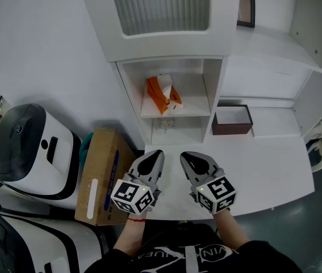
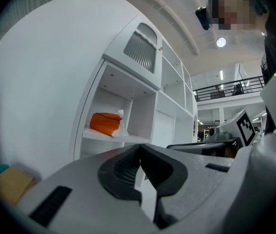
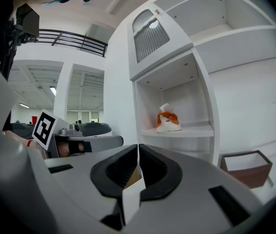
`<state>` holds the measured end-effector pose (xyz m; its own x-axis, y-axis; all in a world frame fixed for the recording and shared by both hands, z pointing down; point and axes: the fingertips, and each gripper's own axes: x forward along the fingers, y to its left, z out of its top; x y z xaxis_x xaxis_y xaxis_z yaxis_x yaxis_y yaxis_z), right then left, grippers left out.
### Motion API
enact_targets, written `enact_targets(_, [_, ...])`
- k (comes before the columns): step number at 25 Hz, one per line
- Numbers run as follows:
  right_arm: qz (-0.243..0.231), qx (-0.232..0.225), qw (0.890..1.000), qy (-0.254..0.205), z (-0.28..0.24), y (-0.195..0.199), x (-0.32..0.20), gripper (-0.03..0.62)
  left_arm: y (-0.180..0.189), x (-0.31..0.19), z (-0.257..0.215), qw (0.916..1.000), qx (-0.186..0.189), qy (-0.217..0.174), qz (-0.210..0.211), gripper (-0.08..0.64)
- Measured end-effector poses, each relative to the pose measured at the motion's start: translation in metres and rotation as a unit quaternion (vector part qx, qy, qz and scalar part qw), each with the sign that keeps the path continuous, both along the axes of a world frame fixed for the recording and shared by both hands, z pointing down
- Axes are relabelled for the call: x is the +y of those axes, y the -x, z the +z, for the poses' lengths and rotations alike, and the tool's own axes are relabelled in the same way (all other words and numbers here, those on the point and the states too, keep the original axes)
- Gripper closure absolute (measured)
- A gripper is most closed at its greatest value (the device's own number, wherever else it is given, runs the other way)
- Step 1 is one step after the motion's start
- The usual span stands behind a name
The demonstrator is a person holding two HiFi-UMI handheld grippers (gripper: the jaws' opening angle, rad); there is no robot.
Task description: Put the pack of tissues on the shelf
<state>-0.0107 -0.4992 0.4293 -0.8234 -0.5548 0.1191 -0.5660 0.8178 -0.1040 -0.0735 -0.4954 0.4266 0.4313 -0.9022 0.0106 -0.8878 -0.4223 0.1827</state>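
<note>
Head view: the pack of tissues (image 1: 162, 94) is orange and white. It lies on the shelf (image 1: 192, 106) in the upper middle of the frame, inside an open white cubby. Below it, at the bottom middle, the left gripper (image 1: 156, 153) and the right gripper (image 1: 187, 156) sit side by side over the white desk (image 1: 274, 169). Both are well apart from the pack and hold nothing. A brown box (image 1: 232, 120) stands on the desk to the right of the cubby. A cardboard box (image 1: 101, 175) stands at the lower left, next to a white machine (image 1: 27, 149).

Left gripper view: the left gripper (image 2: 140, 148) fills the bottom of the frame. Its dark fingers (image 2: 120, 172) are closed, with the tips touching and nothing between them. The pack of tissues (image 2: 106, 123) lies on the shelf (image 2: 103, 136) at the middle left, far from the tips. The marker cube (image 2: 246, 126) of the other gripper shows at the right edge.

Right gripper view: the right gripper (image 3: 138, 148) is at the bottom middle. Its fingers (image 3: 113, 172) are closed tight on nothing. The pack of tissues (image 3: 168, 121) sits on the shelf (image 3: 196, 129) just right of the middle. The brown box (image 3: 247, 167) is at the lower right.
</note>
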Motion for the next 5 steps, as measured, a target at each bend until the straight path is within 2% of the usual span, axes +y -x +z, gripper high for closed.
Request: enact_targets(5, [-0.002,-0.003,1.000,0.001,0.0003,0.0024,-0.0041,0.578,0.0028,-0.0035,0.0012,1.0000,-0.003,0.002,-0.003,0.554])
